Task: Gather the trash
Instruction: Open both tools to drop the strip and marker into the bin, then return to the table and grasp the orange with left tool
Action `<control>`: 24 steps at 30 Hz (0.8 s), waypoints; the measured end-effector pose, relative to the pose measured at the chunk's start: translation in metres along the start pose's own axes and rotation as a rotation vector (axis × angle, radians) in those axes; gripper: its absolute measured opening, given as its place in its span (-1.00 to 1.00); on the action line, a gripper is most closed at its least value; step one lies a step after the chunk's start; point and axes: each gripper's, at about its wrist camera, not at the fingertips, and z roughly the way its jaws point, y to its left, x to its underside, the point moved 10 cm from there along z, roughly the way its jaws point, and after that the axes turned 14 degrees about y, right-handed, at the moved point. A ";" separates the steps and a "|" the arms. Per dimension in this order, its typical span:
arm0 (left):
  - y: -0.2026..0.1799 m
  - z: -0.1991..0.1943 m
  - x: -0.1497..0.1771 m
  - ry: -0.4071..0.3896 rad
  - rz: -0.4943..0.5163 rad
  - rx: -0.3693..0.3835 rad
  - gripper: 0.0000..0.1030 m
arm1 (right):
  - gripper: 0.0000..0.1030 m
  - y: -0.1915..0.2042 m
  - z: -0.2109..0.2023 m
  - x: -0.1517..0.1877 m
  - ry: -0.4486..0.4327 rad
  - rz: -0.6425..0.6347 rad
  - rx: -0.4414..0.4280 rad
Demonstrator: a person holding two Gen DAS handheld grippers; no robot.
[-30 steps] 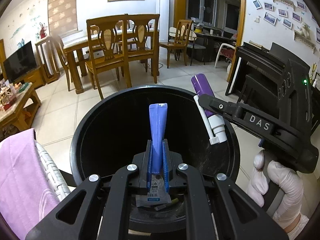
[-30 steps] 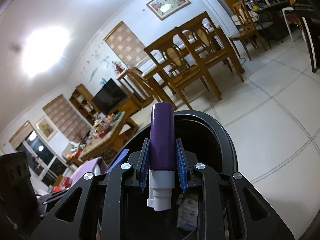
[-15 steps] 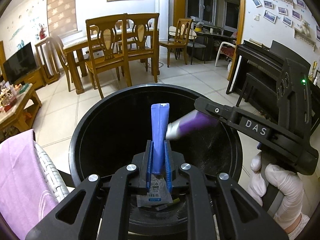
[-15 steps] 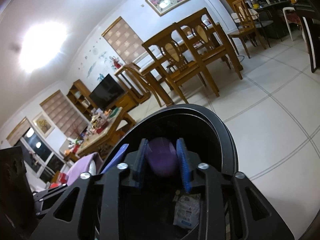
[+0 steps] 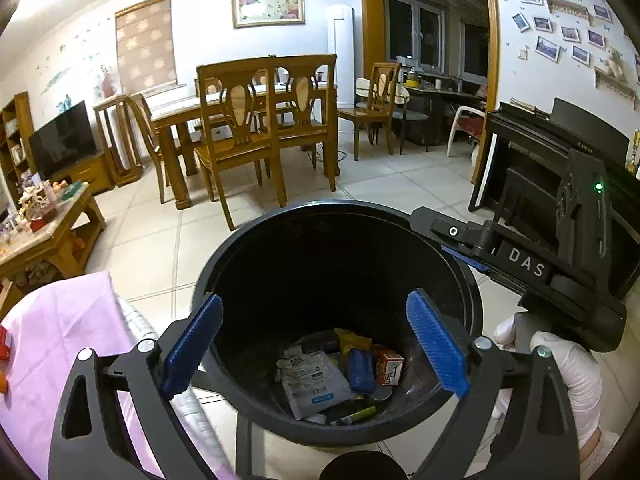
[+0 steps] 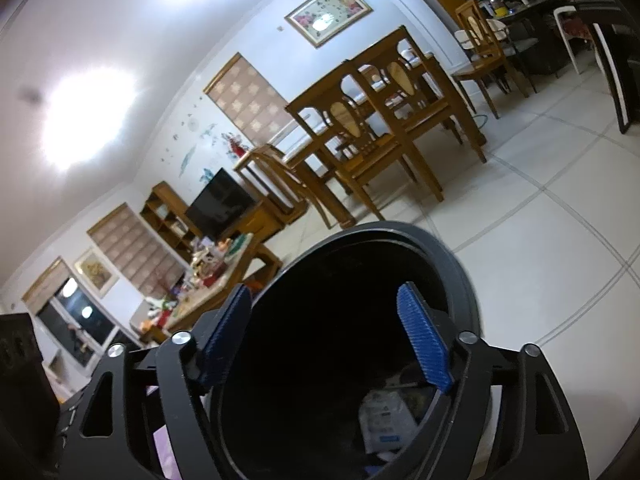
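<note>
Trash (image 5: 332, 376) lies at the bottom of the black bin (image 5: 468, 288) | my left gripper (image 5: 316, 344) and right gripper (image 6: 326, 334) hang over its mouth, jaws spread wide, holding nothing | risk: withdrawing low, a finger could catch the rim and tip the bin.

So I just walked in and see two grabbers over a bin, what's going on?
A person is collecting trash with a gripper in each hand. Both the left gripper and the right gripper hang open and empty over the black trash bin. Wrappers, a small box and other litter lie at its bottom.
</note>
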 end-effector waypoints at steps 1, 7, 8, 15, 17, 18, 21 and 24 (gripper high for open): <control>0.004 -0.003 0.002 -0.001 -0.006 -0.004 0.81 | 0.60 0.003 0.000 0.001 0.001 -0.001 -0.002; 0.038 -0.018 0.015 -0.009 -0.062 -0.017 0.89 | 0.89 0.030 0.010 0.011 0.032 -0.006 -0.022; 0.045 -0.020 0.018 -0.008 -0.075 -0.019 0.89 | 0.89 0.037 0.013 0.013 0.042 -0.015 -0.026; 0.119 -0.037 0.051 0.013 -0.197 -0.075 0.89 | 0.89 0.096 0.035 0.034 0.120 -0.103 -0.042; 0.144 -0.044 0.061 0.018 -0.240 -0.099 0.89 | 0.89 0.115 0.044 0.042 0.149 -0.135 -0.051; 0.159 -0.047 0.066 0.022 -0.264 -0.115 0.89 | 0.90 0.125 0.048 0.046 0.161 -0.152 -0.054; 0.213 -0.058 0.086 0.043 -0.344 -0.178 0.89 | 0.89 0.156 0.062 0.061 0.205 -0.204 -0.073; 0.275 -0.067 0.110 0.070 -0.440 -0.247 0.89 | 0.89 0.186 0.076 0.076 0.246 -0.259 -0.085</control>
